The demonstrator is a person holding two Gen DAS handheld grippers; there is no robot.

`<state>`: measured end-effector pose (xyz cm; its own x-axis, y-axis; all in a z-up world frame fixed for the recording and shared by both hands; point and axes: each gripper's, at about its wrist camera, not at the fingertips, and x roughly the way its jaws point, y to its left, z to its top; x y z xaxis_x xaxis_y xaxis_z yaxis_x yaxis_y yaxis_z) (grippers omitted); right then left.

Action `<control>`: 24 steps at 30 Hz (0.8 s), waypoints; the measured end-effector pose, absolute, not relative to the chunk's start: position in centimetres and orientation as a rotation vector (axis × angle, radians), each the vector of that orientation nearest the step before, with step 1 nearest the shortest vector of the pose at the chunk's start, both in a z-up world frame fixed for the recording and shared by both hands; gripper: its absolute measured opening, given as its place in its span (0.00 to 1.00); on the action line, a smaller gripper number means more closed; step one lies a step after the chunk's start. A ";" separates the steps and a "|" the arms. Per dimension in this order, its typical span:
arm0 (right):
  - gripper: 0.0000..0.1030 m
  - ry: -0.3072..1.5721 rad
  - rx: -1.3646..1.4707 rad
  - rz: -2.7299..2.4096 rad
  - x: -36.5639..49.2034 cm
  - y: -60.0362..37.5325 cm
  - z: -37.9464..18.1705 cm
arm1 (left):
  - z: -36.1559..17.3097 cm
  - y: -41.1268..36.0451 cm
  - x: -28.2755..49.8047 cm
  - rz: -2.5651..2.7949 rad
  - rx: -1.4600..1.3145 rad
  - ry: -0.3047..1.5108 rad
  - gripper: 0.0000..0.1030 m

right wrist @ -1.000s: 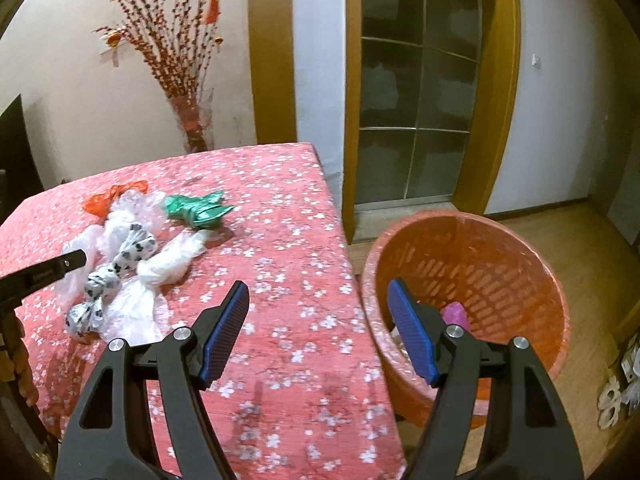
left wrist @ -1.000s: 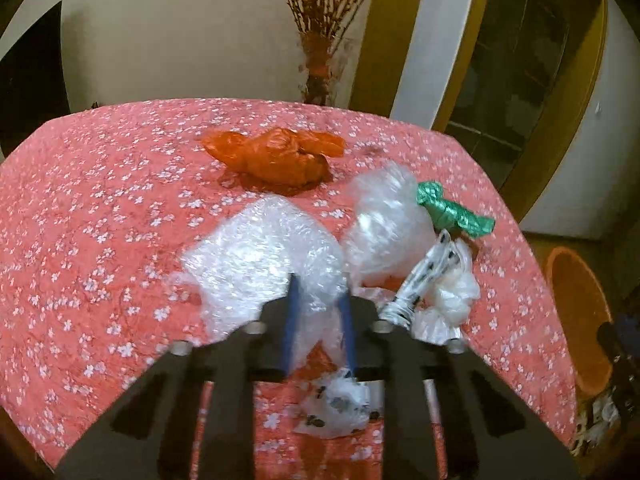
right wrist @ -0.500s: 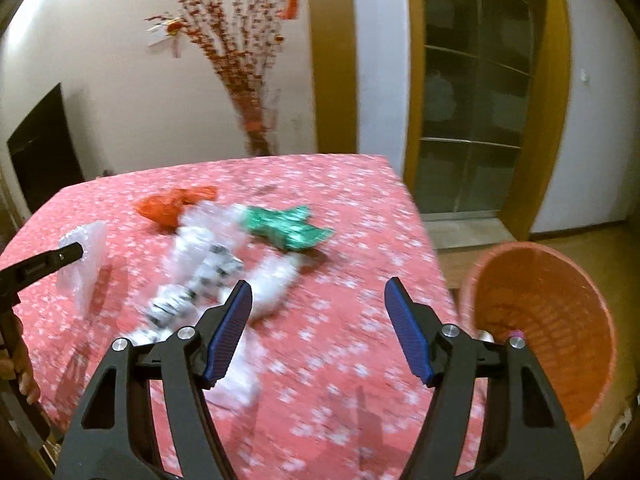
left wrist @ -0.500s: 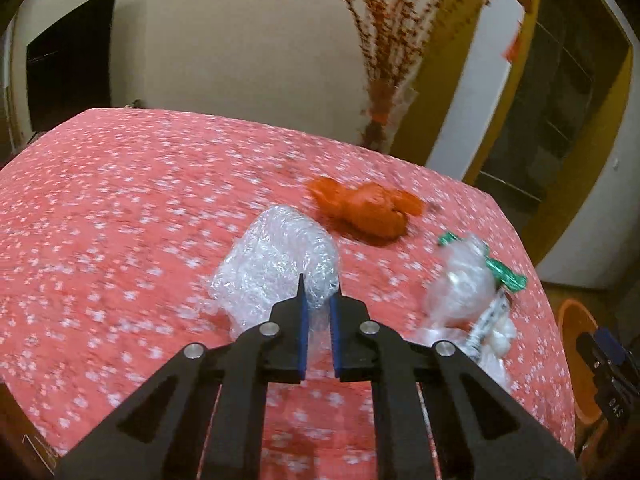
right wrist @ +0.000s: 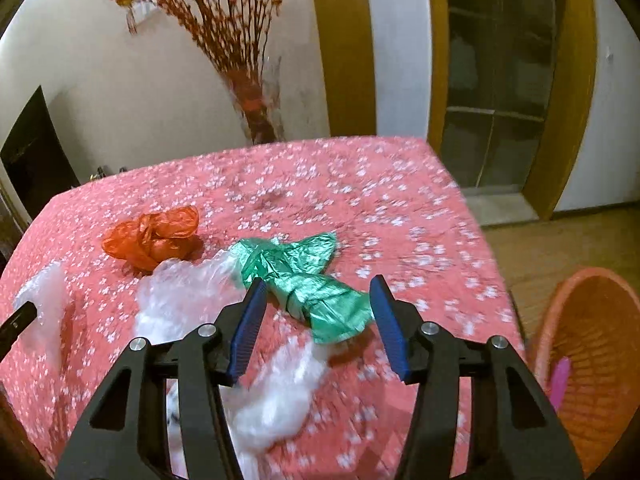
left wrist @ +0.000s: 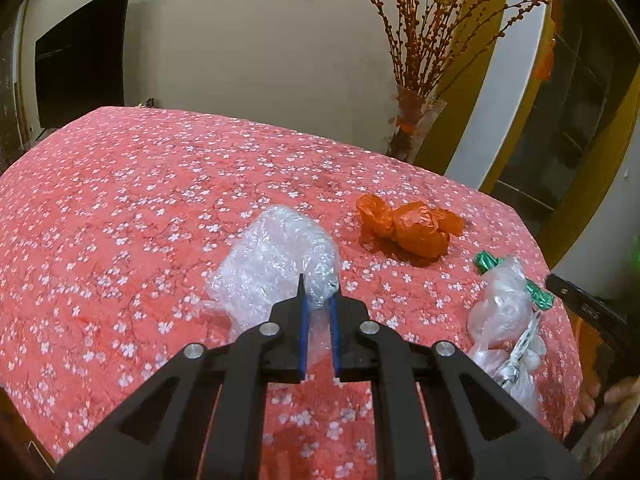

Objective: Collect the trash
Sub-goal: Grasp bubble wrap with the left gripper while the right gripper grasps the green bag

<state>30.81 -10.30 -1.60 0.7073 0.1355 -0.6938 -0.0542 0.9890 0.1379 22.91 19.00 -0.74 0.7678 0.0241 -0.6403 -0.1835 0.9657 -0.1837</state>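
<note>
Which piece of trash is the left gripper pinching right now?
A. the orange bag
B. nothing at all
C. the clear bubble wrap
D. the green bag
C: the left gripper is shut on the bubble wrap, while the orange bag lies apart on the table.

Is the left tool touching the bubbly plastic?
Touching. The left wrist view shows the left tool pinched shut on the bubble wrap, with plastic squeezed between its blue pads.
</note>
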 end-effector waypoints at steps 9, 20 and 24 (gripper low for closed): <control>0.37 0.891 0.032 0.093 33.0 -9.5 -5.0 | -1.3 17.5 24.4 0.073 -0.217 0.710 0.10; 0.22 0.851 0.123 0.066 30.2 -13.0 -4.0 | -0.9 14.7 24.0 0.015 -0.193 0.715 0.10; 0.22 0.813 0.134 0.044 27.8 -14.7 -2.9 | -0.3 13.1 23.4 -0.019 -0.174 0.708 0.10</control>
